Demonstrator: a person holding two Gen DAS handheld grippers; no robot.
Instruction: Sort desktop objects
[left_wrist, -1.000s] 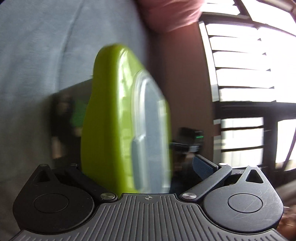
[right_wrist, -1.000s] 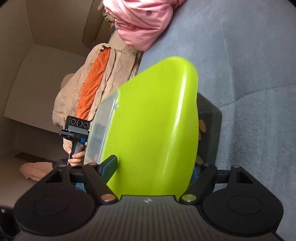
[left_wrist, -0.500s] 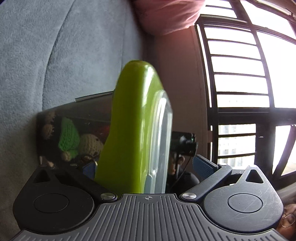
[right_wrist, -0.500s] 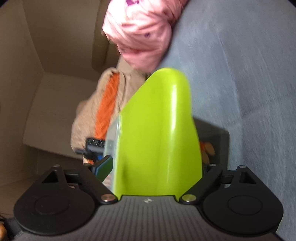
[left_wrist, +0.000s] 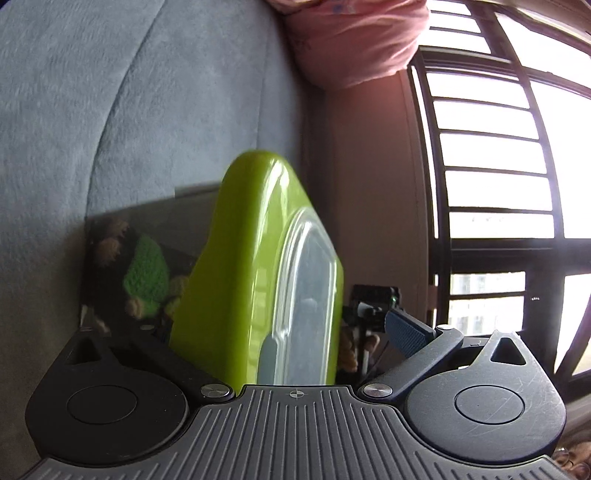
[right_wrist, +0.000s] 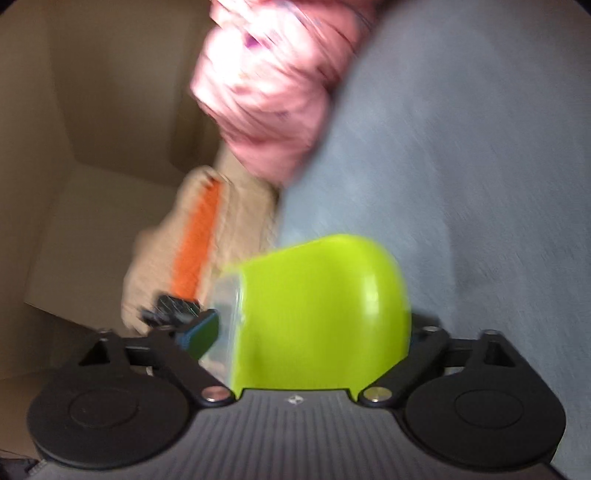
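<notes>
A lime-green plastic box (left_wrist: 255, 266) with a clear lid (left_wrist: 306, 306) stands on edge between both grippers. In the left wrist view it sits between the fingers of my left gripper (left_wrist: 280, 332), whose right pad (left_wrist: 406, 332) stands apart from the lid. In the right wrist view the same box (right_wrist: 317, 314) fills the jaws of my right gripper (right_wrist: 310, 332); the left pad (right_wrist: 199, 332) is near the clear lid, the right one is hidden behind the box. The box is held up in front of a grey sofa (left_wrist: 110, 110).
A dark bin (left_wrist: 122, 266) with knitted green and tan toys leans against the sofa. Pink bedding (right_wrist: 266, 81) and a tan-and-orange blanket (right_wrist: 192, 243) lie beside an open cardboard box (right_wrist: 74, 147). A barred window (left_wrist: 498, 166) is on the right.
The right wrist view has pulled back and tilted, so the green box looks smaller and lower, with motion blur. In the left wrist view the box has turned to show more of its clear lid.
</notes>
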